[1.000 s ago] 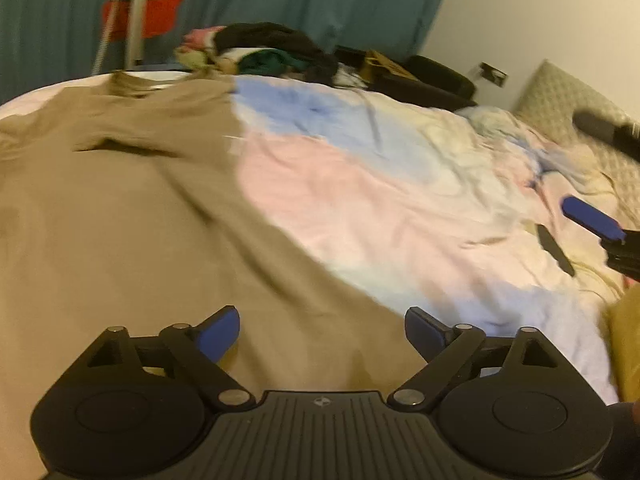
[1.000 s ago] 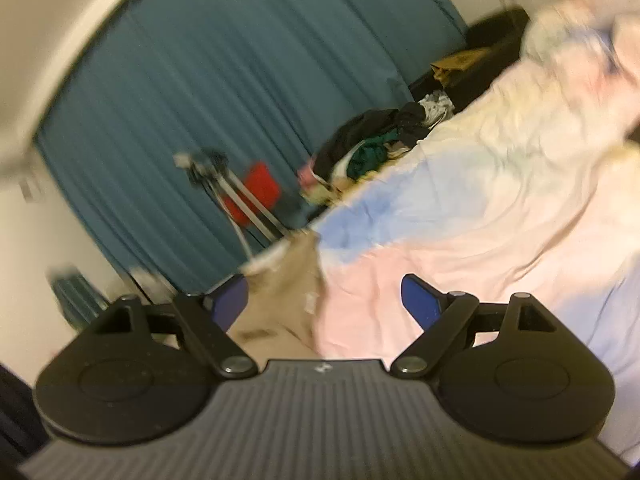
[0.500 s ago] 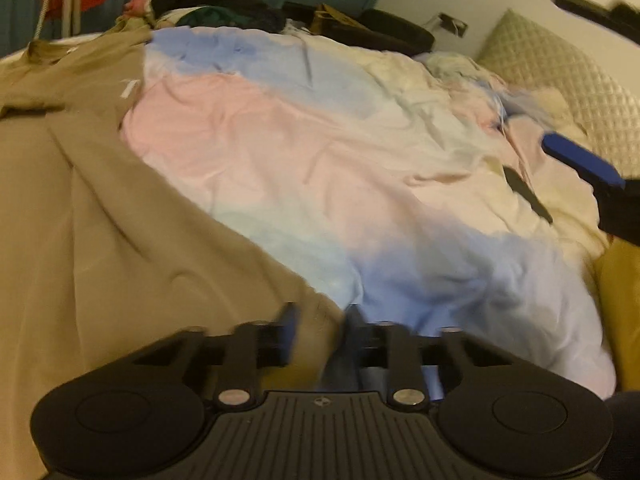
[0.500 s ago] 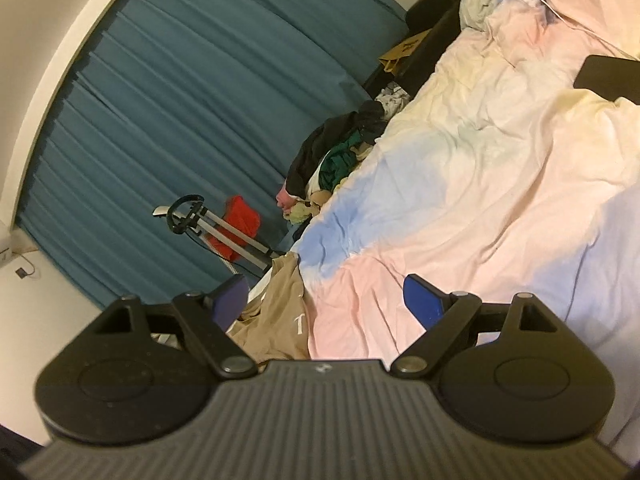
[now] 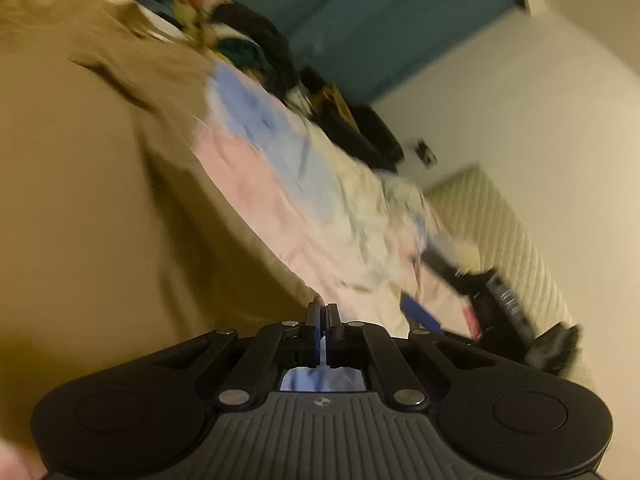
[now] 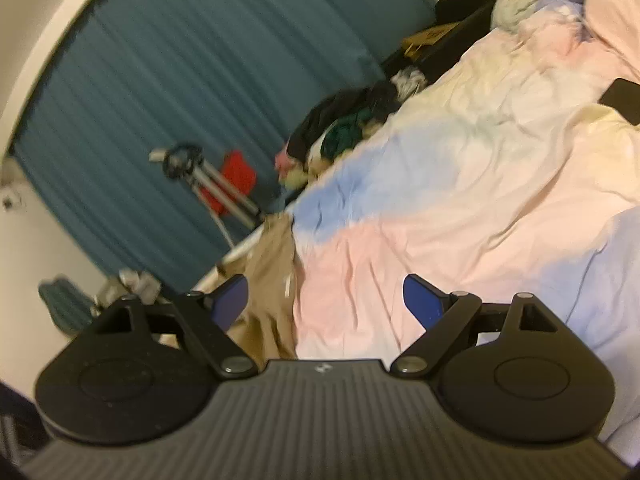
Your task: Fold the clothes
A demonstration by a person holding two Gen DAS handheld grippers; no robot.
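A tan garment [image 5: 100, 208] lies spread over the left part of a bed with a pastel pink, blue and cream duvet [image 5: 280, 184]. My left gripper [image 5: 321, 312] is shut on the garment's near right corner and the view is tilted and blurred. My right gripper [image 6: 326, 300] is open and empty above the duvet; the garment's far edge [image 6: 268, 280] lies between and just beyond its fingers. The right gripper also shows in the left wrist view [image 5: 420, 316] at the right, over the duvet.
A pile of dark and coloured clothes [image 6: 344, 128] sits at the bed's far edge. A tripod [image 6: 212, 184] with a red item stands before the teal curtain [image 6: 200, 80]. A dark flat object [image 6: 622, 98] lies on the duvet. A quilted headboard [image 5: 516, 240] stands right.
My left gripper closed on the garment's corner and has lifted and tilted with it. My right gripper stayed open and shifted a little over the duvet.
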